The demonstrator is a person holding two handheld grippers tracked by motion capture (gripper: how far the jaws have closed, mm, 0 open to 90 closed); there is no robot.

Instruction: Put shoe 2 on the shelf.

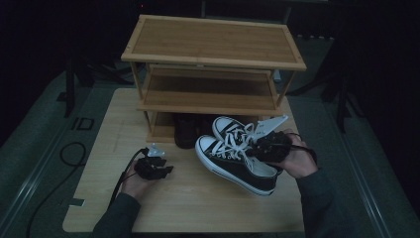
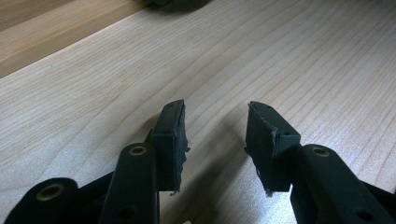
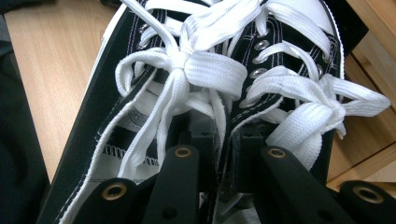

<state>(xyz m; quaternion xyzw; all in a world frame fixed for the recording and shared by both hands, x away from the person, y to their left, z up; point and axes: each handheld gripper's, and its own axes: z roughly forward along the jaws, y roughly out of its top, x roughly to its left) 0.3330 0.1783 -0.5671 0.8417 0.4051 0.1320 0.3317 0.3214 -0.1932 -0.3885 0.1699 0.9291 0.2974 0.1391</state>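
Evidently the pair of black sneakers (image 1: 236,156) sat side by side on the worktop (image 1: 99,148), just in front of the bamboo shoe rack (image 1: 213,64), toes pointing up-left toward the rack's lowest shelf and heels toward the person, long axis running diagonally. The right gripper (image 1: 261,147) had its jaws nearly closed, pinching the two inner collars together by the white laces (image 3: 205,70). To carry well, the grip should probably stay deep on both collars and level, so neither shoe slipped. The left gripper (image 2: 215,140) rested apart over bare worktop, jaws wide and empty. Dark shoes (image 1: 187,130) already occupied that shelf.
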